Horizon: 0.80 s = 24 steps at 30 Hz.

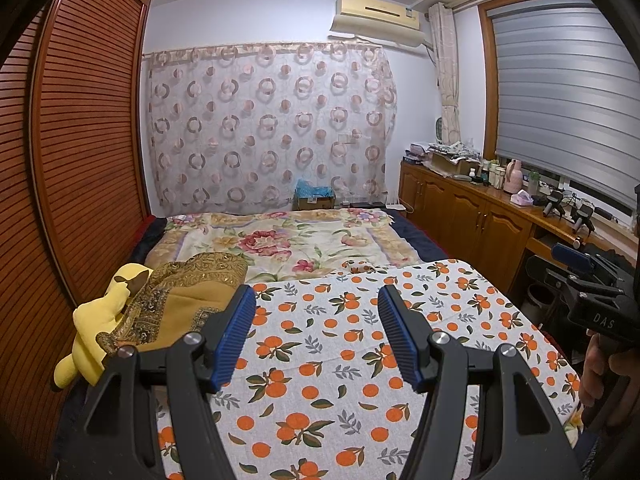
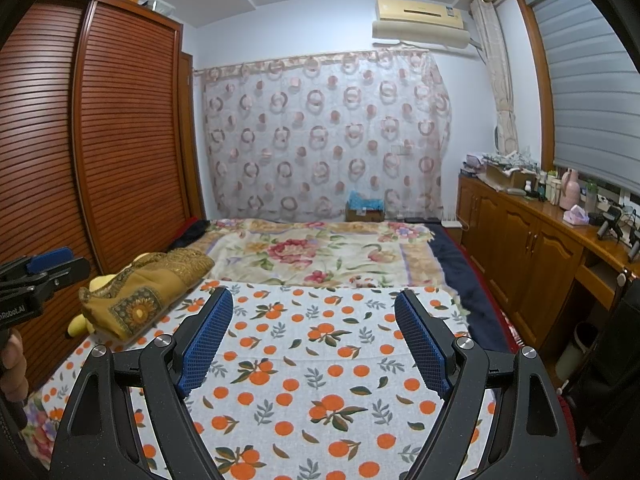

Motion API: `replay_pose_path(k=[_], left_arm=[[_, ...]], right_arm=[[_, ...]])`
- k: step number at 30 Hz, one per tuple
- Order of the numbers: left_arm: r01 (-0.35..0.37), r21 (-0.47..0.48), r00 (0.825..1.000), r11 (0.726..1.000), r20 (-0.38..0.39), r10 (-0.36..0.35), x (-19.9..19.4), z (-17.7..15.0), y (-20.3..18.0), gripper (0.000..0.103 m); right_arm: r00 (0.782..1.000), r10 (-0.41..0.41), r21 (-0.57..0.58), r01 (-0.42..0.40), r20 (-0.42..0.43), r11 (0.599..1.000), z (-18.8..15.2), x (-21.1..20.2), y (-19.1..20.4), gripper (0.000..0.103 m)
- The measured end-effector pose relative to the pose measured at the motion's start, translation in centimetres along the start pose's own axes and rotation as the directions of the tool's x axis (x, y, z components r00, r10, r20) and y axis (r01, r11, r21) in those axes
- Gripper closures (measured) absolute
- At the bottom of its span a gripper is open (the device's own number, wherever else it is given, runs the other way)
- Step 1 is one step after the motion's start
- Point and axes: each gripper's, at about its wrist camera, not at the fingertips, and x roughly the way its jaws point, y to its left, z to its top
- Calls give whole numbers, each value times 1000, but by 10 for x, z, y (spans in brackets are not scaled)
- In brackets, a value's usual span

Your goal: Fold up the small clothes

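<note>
Louvred wooden wardrobe (image 1: 80,152) left; ring-patterned curtain (image 1: 268,124) behind; cabinets (image 1: 460,208) under the blind-covered window (image 1: 568,92).

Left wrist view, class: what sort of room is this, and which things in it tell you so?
Most likely a home bedroom. A bed with a floral blanket fills the middle, a tall louvred wardrobe stands along one side, and a wall air conditioner hangs above a patterned curtain.

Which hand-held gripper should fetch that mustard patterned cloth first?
Probably left: the mustard patterned cloth lies just beside the open left hand-held gripper; the open right hand-held gripper sits farther across the bed.
</note>
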Motion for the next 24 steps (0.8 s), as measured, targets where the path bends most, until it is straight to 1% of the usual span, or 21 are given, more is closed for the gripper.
replay_pose_path(k=[24], left_arm=[[0,0,1000,1000,1,0,-2,0,5,40]], right_arm=[[1000,0,-1,0,0,1000,-2,0,1,18]])
